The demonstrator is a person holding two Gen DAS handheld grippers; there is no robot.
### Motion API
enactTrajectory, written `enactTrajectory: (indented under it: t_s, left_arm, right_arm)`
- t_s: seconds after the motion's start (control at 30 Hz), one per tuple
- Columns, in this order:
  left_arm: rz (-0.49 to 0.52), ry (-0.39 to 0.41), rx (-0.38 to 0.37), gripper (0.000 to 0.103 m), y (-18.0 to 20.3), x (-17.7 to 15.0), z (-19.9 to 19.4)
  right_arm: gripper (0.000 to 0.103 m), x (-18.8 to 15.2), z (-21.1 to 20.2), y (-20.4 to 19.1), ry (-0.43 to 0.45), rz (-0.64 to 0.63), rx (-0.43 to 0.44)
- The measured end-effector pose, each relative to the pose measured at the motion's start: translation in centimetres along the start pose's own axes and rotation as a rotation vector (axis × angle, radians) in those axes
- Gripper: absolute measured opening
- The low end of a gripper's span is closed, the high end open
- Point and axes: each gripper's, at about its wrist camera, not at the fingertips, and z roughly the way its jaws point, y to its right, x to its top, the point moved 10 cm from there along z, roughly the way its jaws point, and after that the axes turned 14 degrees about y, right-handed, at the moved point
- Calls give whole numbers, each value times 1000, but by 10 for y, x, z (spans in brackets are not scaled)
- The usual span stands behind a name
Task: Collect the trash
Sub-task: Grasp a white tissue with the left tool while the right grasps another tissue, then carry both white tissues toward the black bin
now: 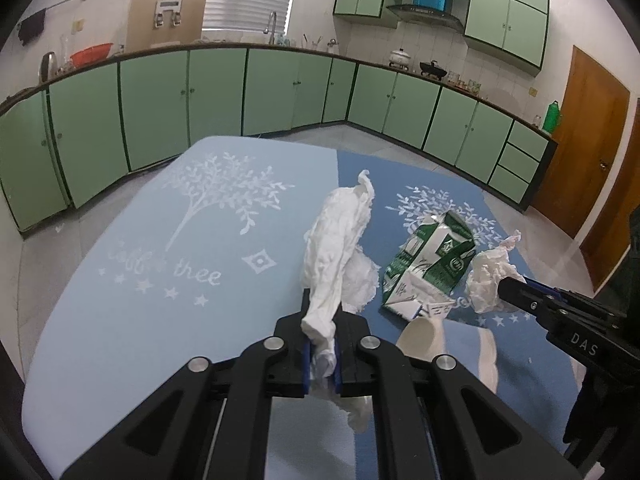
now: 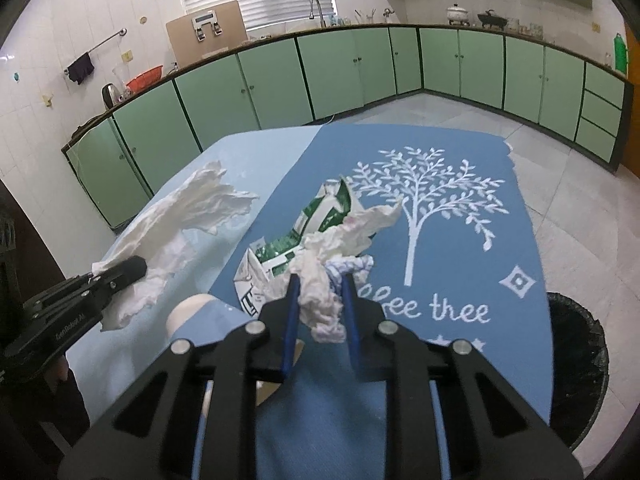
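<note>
My left gripper (image 1: 322,350) is shut on a long crumpled white tissue (image 1: 336,248) and holds it above the light blue cloth; it also shows in the right wrist view (image 2: 132,270) with that tissue (image 2: 180,216). My right gripper (image 2: 320,292) is shut on a second crumpled tissue (image 2: 332,256); in the left wrist view it (image 1: 508,290) grips that tissue (image 1: 490,272). A crushed green and white carton (image 1: 428,264) lies on the dark blue cloth between the two, also seen behind the tissue (image 2: 316,220). A white paper cup (image 1: 422,338) lies on its side near the carton.
The table is covered by a light blue cloth (image 1: 160,280) and a dark blue cloth (image 2: 460,248) with white tree prints. A bin with a black bag (image 2: 580,364) stands on the floor right of the table. Green kitchen cabinets (image 1: 200,100) line the walls.
</note>
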Motion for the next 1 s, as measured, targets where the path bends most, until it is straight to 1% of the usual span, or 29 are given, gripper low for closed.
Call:
enactTrajectory:
  t_s: [0.33,0.5,0.73,0.9,1.0]
  left_arm:
    - [12,41,-46,8,27,21,-16]
    - [18,61,-87,8,50,30,-24]
    - [45,75,-159,8,92,39,-30]
    - [69,74,-202,8,123,40,-31]
    - [79,68,-242,8,146,39,-33]
  right_arm:
    - [20,21,-35,10,60,0,-27]
    - [20,32,-54,21,90,5,-44]
    - [20,38,-78,53,119,28,-95]
    - [20,38,-93,78,131,39,-135]
    - [20,37,-106,94,142,44,-162]
